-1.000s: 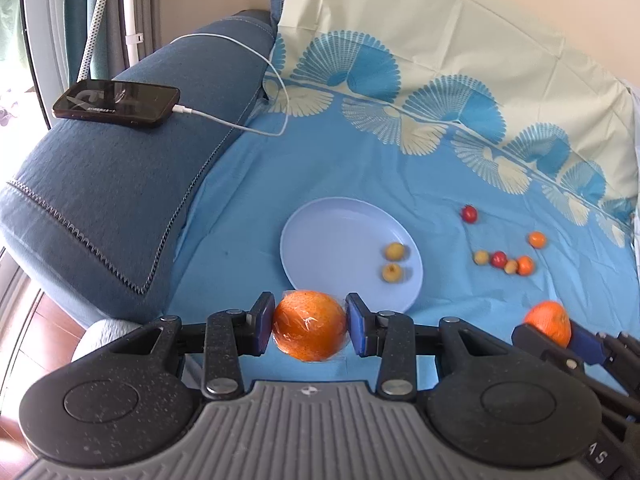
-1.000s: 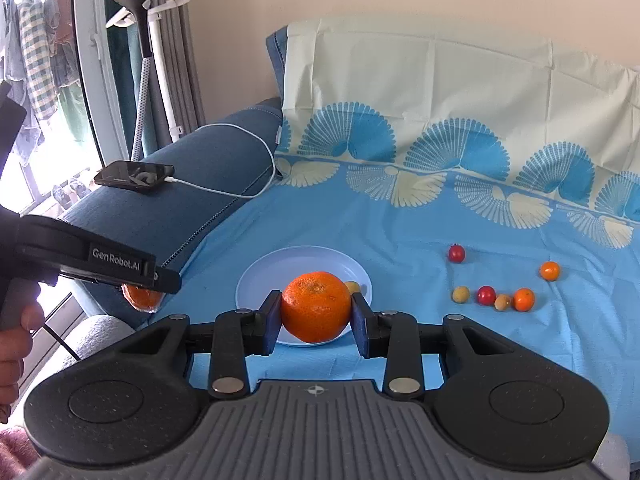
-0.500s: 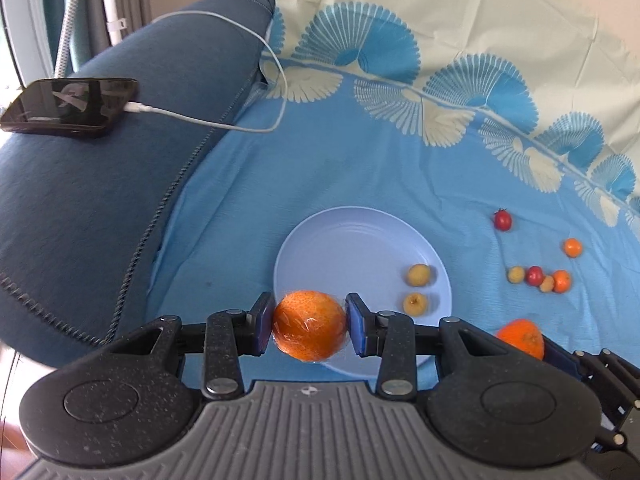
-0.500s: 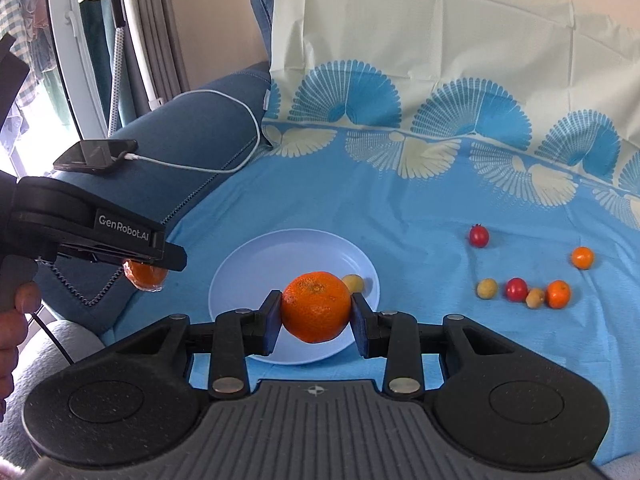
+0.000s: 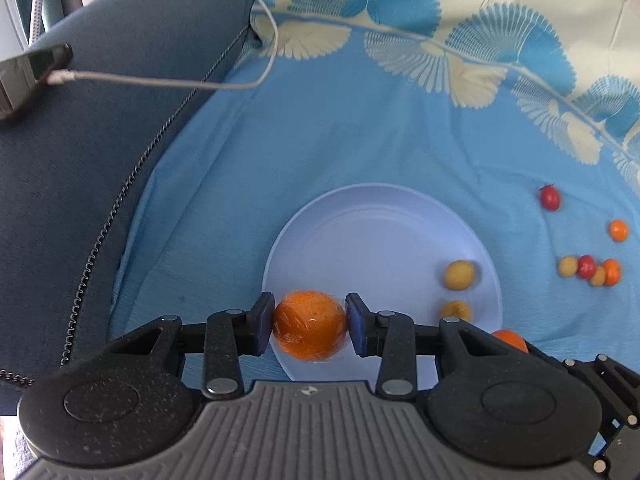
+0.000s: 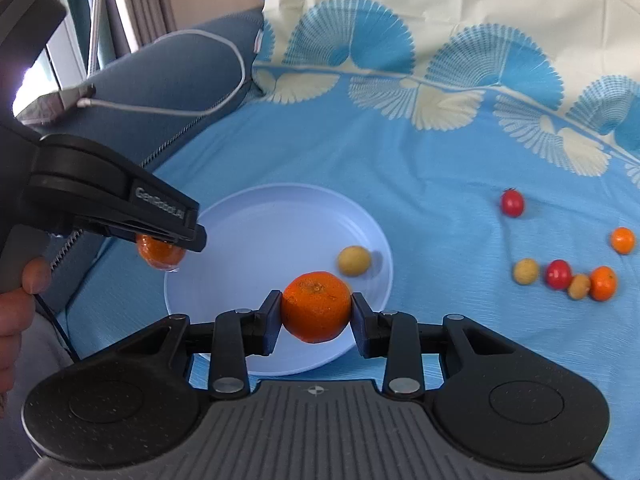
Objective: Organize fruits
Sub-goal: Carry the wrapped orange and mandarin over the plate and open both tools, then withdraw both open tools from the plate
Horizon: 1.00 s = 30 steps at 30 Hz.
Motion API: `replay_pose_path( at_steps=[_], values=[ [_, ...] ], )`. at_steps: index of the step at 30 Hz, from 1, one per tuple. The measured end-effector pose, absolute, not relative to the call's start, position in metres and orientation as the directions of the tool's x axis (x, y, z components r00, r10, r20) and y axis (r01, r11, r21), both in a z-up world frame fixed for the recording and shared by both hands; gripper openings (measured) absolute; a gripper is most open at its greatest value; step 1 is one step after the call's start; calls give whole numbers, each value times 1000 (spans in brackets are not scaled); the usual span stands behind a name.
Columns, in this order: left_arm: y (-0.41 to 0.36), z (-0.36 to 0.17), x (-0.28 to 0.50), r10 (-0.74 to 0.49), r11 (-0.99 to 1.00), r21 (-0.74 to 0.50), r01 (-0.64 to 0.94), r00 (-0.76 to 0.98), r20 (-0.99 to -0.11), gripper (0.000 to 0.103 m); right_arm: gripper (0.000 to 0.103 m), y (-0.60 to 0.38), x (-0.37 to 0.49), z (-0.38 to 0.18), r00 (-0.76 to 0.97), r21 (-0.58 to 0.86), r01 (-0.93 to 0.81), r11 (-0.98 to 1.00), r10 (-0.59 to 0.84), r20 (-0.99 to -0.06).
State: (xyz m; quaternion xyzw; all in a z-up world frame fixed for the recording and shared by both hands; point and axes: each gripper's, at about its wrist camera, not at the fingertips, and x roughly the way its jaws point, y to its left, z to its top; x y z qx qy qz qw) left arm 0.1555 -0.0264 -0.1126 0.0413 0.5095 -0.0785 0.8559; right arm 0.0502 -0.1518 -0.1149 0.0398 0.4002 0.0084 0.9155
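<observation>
My left gripper (image 5: 310,330) is shut on an orange wrapped in clear film (image 5: 309,332), held over the near left edge of a pale blue plate (image 5: 360,240). My right gripper (image 6: 316,308) is shut on a bare orange (image 6: 315,306) above the plate's (image 6: 260,240) near rim. The left gripper also shows in the right wrist view (image 6: 168,240), with its orange (image 6: 160,251) at the plate's left edge. Two small yellow fruits (image 5: 459,275) lie on the plate's right side. The right gripper's orange shows at the left wrist view's lower right (image 5: 510,340).
Small red, orange and yellow fruits lie scattered on the blue cloth to the right (image 6: 560,274) (image 5: 590,270). A dark blue sofa armrest (image 5: 80,140) at the left carries a phone (image 5: 28,68) on a white cable (image 5: 180,84). A cream backrest cloth (image 6: 440,8) rises behind.
Both grippers have moved forward and down toward the plate with their oranges. The plate and the loose fruits look larger and closer.
</observation>
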Motion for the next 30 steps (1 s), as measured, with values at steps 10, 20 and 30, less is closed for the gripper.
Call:
replay_pose_path(
  at_steps=[10,20,30],
  values=[
    [-24,-129,167,-42,986,40,164,465,-885,68,38,-141,69,-132,636,76,-28,997,76,-768],
    [-2,-72,119,-28,983,80,166,565,-825,103,91,-139,30,-82,687,32,-37,999,49,-725],
    [23,-35,33,10,977,139,161,619,-786,103,100,-129,-58,-41,720,23,-27,999,35,-693]
  ],
)
